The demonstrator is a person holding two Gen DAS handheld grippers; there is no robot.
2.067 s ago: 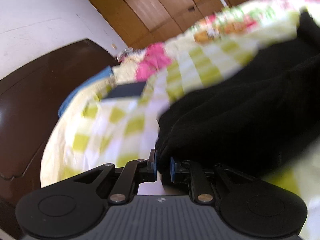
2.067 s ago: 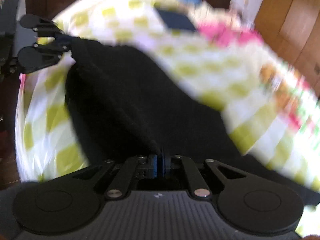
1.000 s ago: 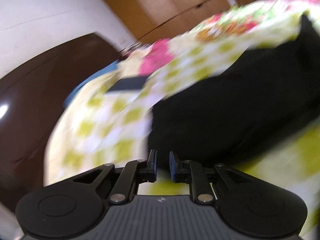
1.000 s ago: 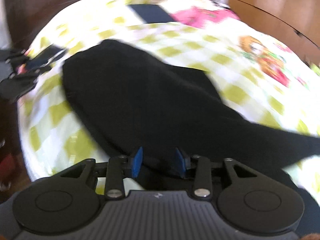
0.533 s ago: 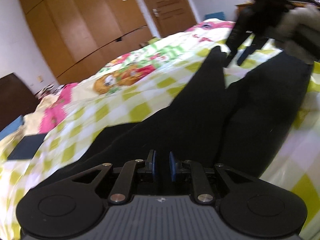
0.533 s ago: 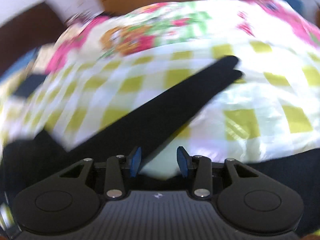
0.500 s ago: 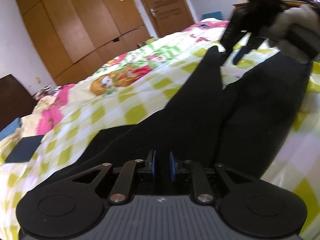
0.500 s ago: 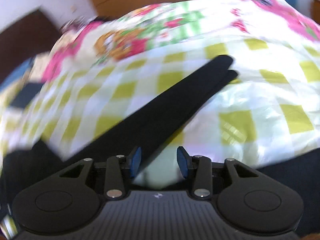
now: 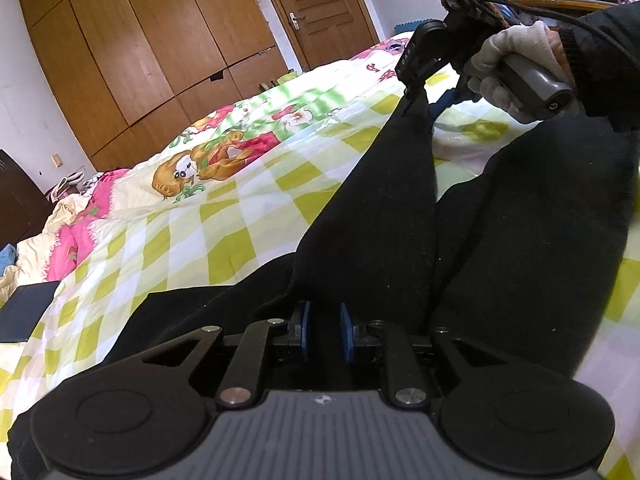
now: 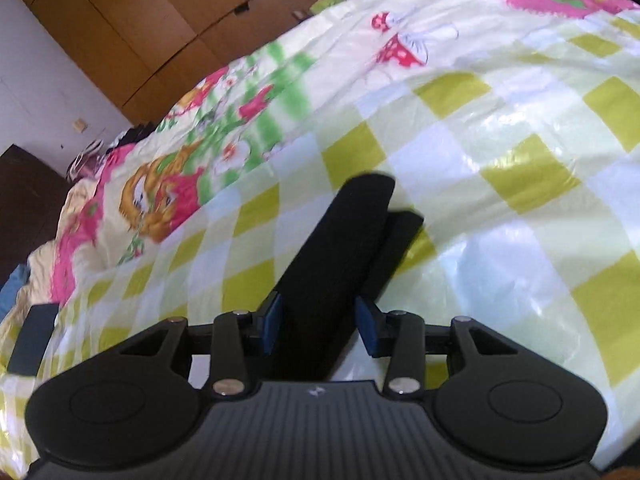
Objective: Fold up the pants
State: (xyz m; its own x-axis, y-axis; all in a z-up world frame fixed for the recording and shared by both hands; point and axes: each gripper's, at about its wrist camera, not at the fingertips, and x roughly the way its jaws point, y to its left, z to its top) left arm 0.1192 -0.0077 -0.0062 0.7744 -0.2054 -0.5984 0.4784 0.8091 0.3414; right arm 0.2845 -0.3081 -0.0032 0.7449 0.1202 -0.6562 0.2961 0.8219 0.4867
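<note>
Pants point(image 9: 384, 216) lay spread on the checked quilt point(image 9: 224, 216) of a bed, black, their waist end nearest the left wrist camera and the legs running away from it. Closest in that view, the left gripper point(image 9: 324, 330) sat low over the waist end with its blue pads a narrow gap apart and dark cloth between them — whether they pinched the cloth could not be told. Farther along, one leg tapered up the quilt to the right gripper point(image 9: 424, 96), held in a white-gloved hand point(image 9: 512, 60). In the right wrist view that gripper point(image 10: 318, 326) stood wide open, its pads point(image 10: 272, 322) either side of the leg point(image 10: 344, 248) without closing on it; the two cuffs lay stacked just beyond, one overlapping the other. A dark flat rectangle point(image 9: 26, 310) rested on the quilt well to the left. Beyond the bed stood wooden wardrobes point(image 9: 132, 40) and a door point(image 9: 324, 8).
</note>
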